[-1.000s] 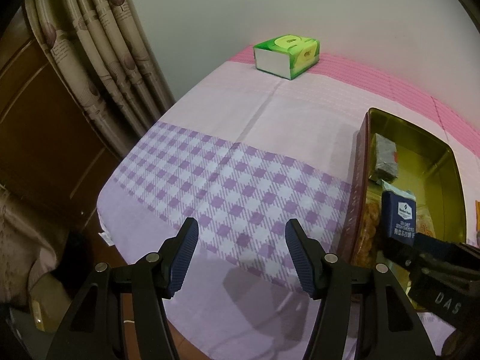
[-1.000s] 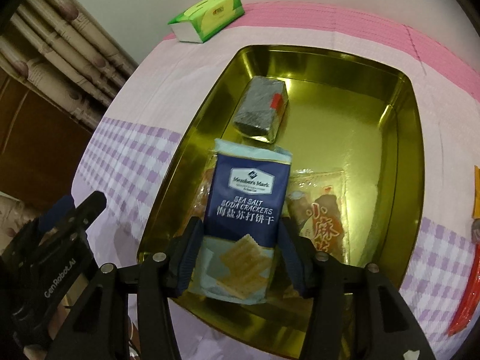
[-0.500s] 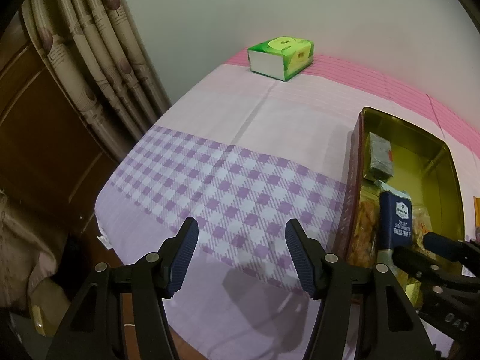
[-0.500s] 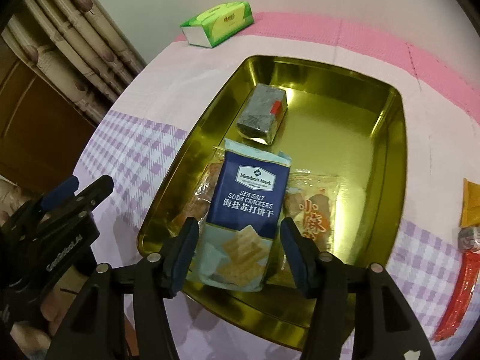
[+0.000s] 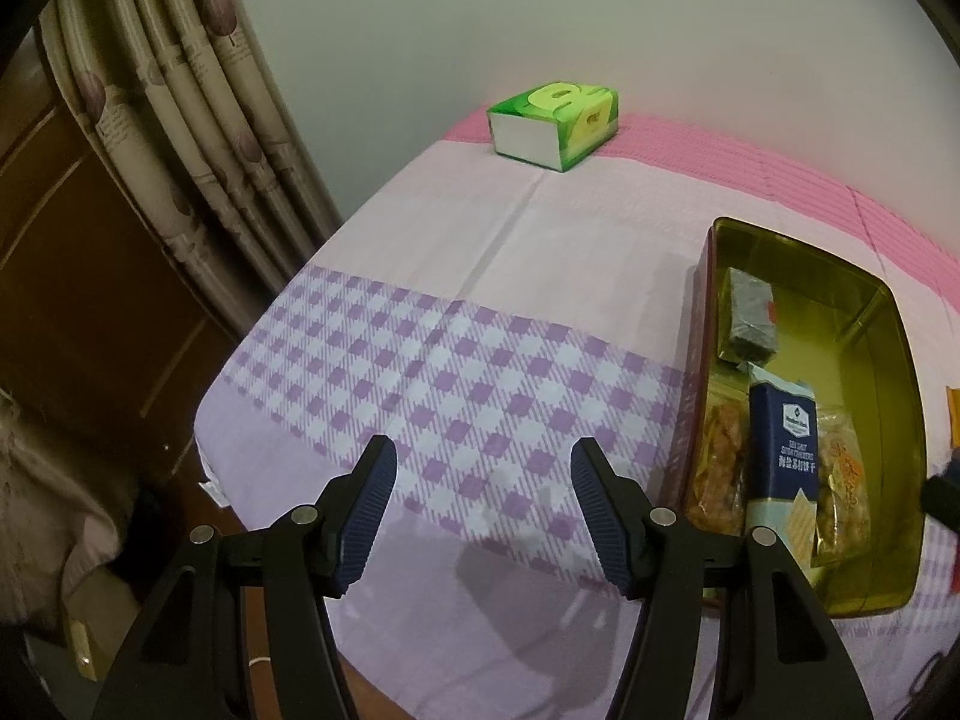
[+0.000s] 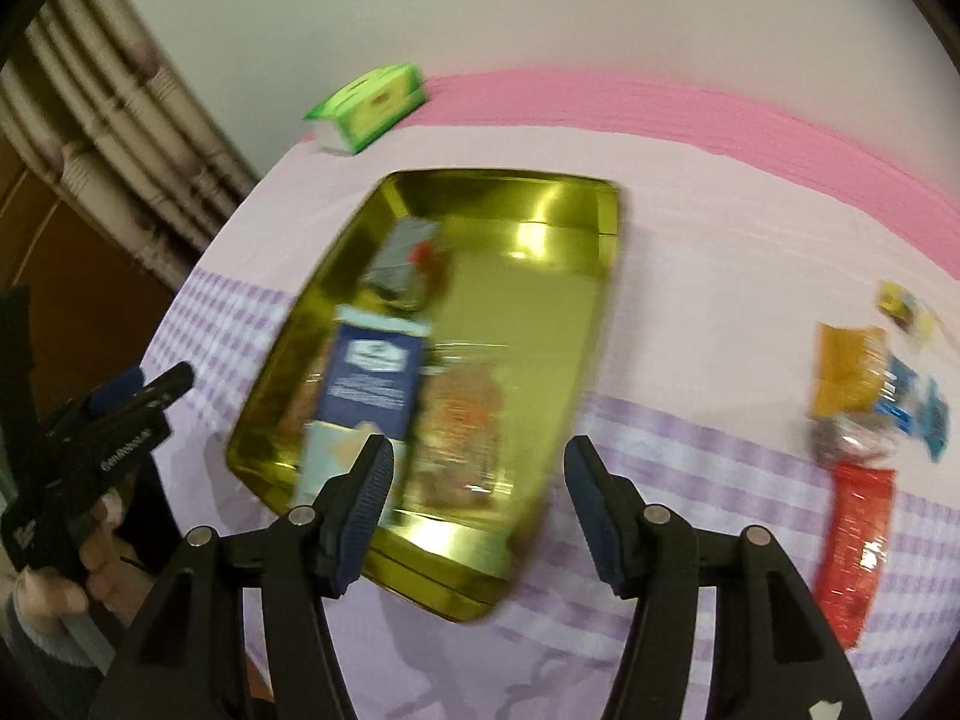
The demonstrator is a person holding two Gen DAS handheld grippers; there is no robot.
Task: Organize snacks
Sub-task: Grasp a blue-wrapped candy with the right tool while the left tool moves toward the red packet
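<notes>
A gold metal tray [image 6: 540,240] [image 5: 888,324] sits on the table. In it lie a blue sea salt cracker pack [image 6: 369,369] [image 5: 786,438], a grey wrapped bar [image 6: 402,258] [image 5: 747,324] and clear bags of orange snacks [image 6: 465,420] [image 5: 843,492]. My right gripper [image 6: 477,480] is open and empty above the tray's near edge; this view is blurred. My left gripper [image 5: 483,492] is open and empty over the checked cloth, left of the tray. Loose snacks lie right of the tray: a red packet [image 6: 855,546], an orange packet [image 6: 846,372] and a blue-white packet [image 6: 912,405].
A green tissue box [image 5: 555,123] [image 6: 369,105] stands at the far edge by the wall. Curtains [image 5: 180,138] and a dark wooden cabinet [image 5: 72,300] are to the left. The table's left edge drops off near my left gripper. A small yellow packet [image 6: 903,306] lies far right.
My right gripper has let go of the cracker pack, which now lies in the tray, and has drawn back and swung right. The left gripper has barely moved.
</notes>
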